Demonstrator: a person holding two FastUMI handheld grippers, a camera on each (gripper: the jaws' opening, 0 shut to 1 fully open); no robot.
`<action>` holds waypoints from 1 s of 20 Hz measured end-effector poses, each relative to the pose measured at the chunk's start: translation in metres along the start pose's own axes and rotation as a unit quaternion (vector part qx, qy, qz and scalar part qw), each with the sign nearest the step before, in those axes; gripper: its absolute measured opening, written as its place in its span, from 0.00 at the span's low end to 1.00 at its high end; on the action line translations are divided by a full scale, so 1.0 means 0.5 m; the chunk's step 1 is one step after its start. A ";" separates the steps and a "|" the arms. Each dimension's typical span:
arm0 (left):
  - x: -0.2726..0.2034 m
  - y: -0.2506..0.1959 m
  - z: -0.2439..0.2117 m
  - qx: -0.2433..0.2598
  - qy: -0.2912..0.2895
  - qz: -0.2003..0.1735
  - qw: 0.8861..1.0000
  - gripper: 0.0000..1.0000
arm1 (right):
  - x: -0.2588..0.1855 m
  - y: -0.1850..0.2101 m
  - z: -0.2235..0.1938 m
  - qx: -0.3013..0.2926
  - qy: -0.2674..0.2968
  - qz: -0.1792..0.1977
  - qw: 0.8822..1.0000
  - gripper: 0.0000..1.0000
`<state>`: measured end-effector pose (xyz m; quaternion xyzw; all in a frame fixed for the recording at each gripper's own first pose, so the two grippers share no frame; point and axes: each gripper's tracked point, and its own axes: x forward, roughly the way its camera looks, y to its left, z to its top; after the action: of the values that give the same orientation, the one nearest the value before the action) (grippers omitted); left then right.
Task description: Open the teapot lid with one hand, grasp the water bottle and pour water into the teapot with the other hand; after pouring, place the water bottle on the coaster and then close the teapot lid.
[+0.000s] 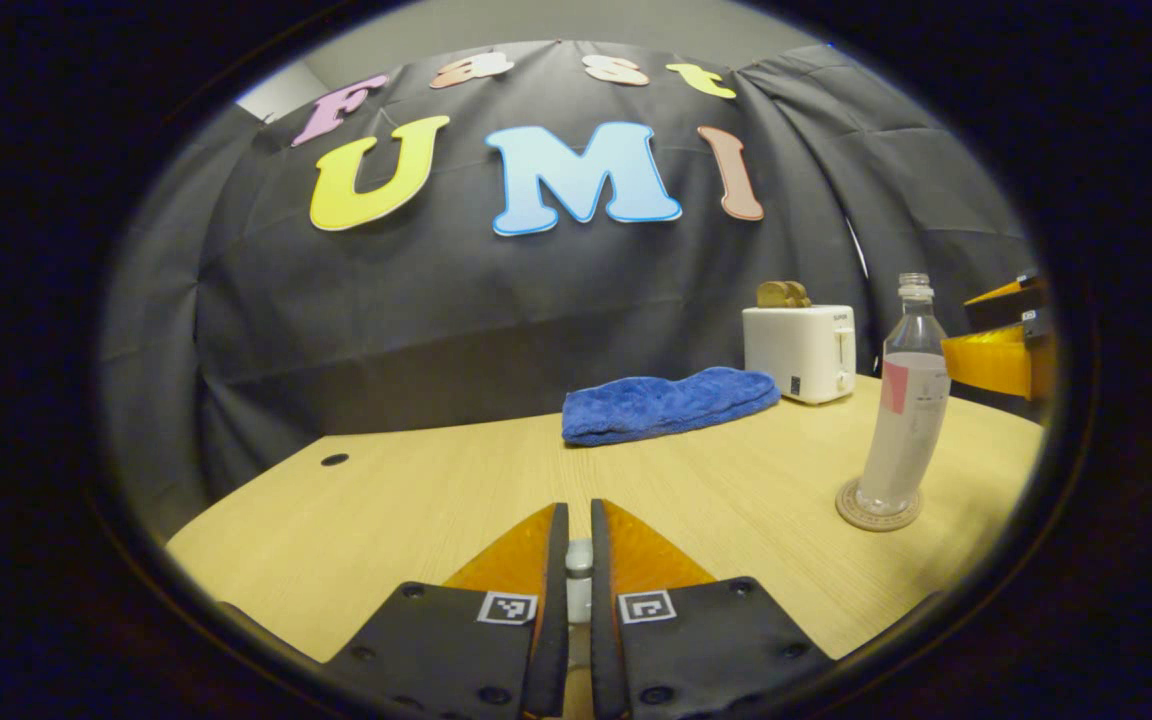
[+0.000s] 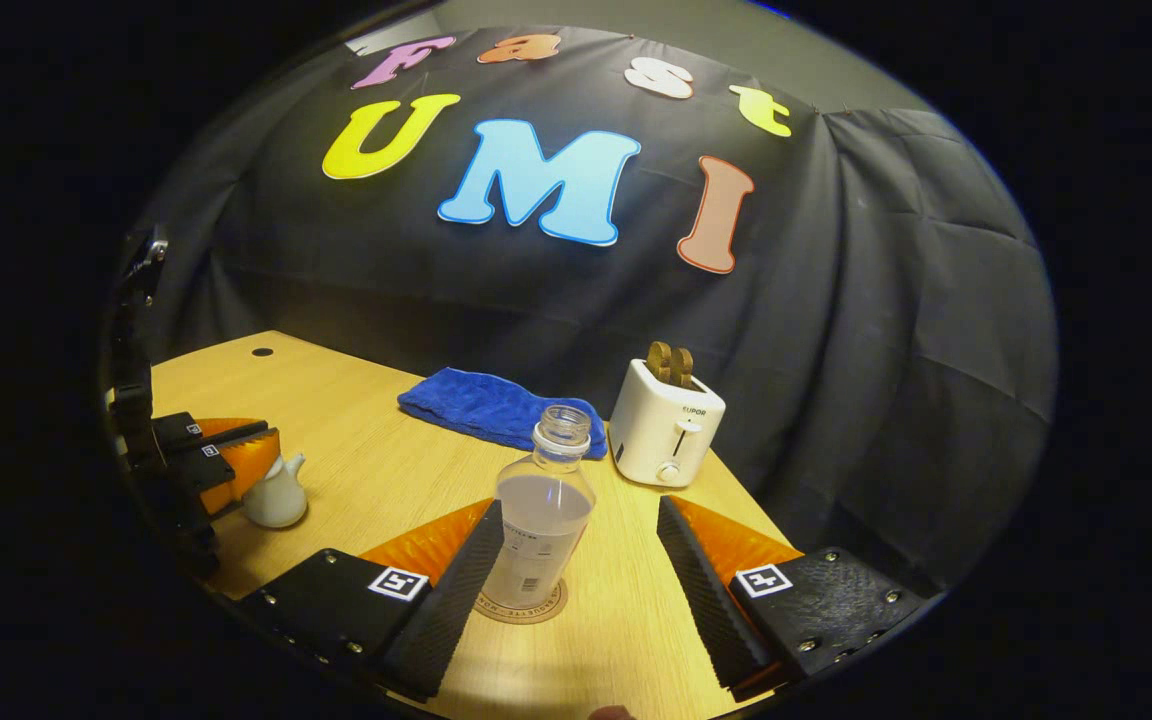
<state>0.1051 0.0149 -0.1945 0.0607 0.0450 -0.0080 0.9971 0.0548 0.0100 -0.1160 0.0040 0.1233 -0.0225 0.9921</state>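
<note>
On the table's (image 2: pixel 356 470) right side the uncapped water bottle (image 2: pixel 543 520) stood on its coaster (image 2: pixel 526 605) — the right gripper (image 2: pixel 576 560) spread wide around it, not touching. Near the left edge, the left gripper (image 1: pixel 576 560) pinched the teapot's (image 2: pixel 274 495) lid knob (image 1: pixel 578 555).

Dim booth, soft overhead light, strong fisheye bending

The desk (image 1: pixel 416 500) curves toward the edges; faint shadows sit under things; focus stays sharp ahead of each claw.
</note>
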 end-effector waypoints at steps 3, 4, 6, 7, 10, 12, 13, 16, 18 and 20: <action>0.002 0.002 0.004 -0.002 0.003 -0.005 1.000 0.11 | 0.003 0.011 -0.008 0.008 0.004 0.009 1.000 0.96; 0.005 0.002 0.003 -0.005 0.006 -0.007 1.000 0.10 | 0.003 0.013 -0.007 0.009 0.005 0.011 1.000 0.96; 0.006 0.000 0.006 -0.011 0.014 -0.012 1.000 0.10 | 0.002 0.017 -0.011 0.009 0.005 0.016 1.000 0.96; 0.003 0.005 0.010 -0.016 0.014 -0.011 1.000 0.10 | 0.002 0.020 -0.012 0.008 0.005 0.018 1.000 0.96; 0.001 0.009 0.042 -0.017 -0.003 -0.008 1.000 0.10 | 0.008 0.022 -0.010 0.009 0.004 0.022 1.000 0.96; 0.000 0.005 0.062 -0.020 -0.009 -0.010 1.000 0.10 | 0.016 0.029 -0.013 0.015 0.003 0.029 0.999 0.96; -0.002 0.007 0.075 -0.023 -0.012 -0.011 1.000 0.11 | 0.022 0.031 -0.018 0.016 0.004 0.032 0.999 0.96; -0.015 0.017 0.106 -0.028 -0.020 -0.006 0.999 0.10 | 0.047 0.044 -0.036 0.024 0.011 0.042 0.999 0.96; -0.021 0.023 0.118 -0.034 -0.019 -0.004 0.999 0.09 | 0.069 0.044 -0.056 0.033 0.020 0.043 0.998 0.96; -0.025 0.033 0.121 -0.038 -0.016 0.002 0.999 0.11 | 0.089 0.050 -0.074 0.040 0.029 0.047 0.998 0.96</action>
<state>0.0981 0.0243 -0.1316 0.0230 0.0296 -0.0056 0.9993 0.0899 0.0337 -0.1626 0.0504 0.1508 0.0192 0.9871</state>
